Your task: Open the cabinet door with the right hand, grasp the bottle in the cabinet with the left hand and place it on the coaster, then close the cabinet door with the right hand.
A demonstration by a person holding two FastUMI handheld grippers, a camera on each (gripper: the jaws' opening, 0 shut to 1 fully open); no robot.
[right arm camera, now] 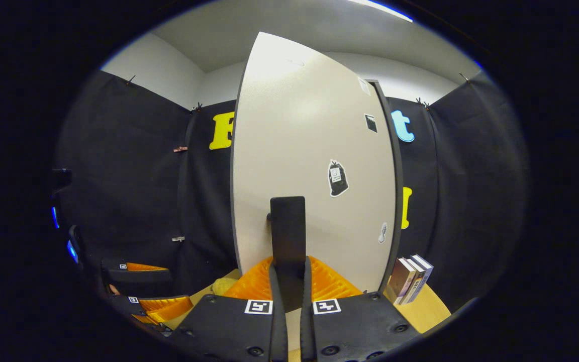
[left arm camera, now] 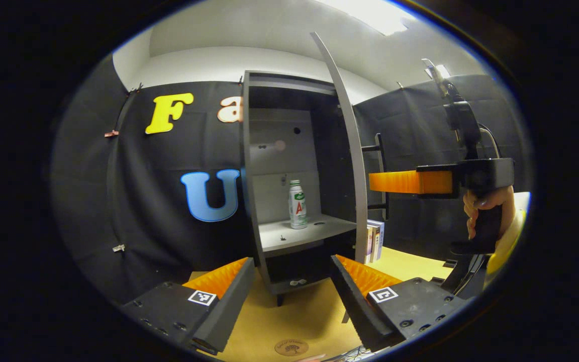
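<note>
Door (right arm camera: 314,151) open; right hand-held gripper (right arm camera: 288,274) clenched on handle (right arm camera: 287,231); left hand-held gripper (left arm camera: 289,286) released; aim centre-frame at bottle (left arm camera: 297,205), straight, clearing shelf (left arm camera: 299,232).

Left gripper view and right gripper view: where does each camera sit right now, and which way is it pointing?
Left gripper view: rides the left gripper, open, facing the open cabinet and the bottle on its shelf; a hand holds the right gripper at the door.
Right gripper view: rides the right gripper, shut on the door handle, facing the door.
Shared: the door, the books, both grippers.
</note>
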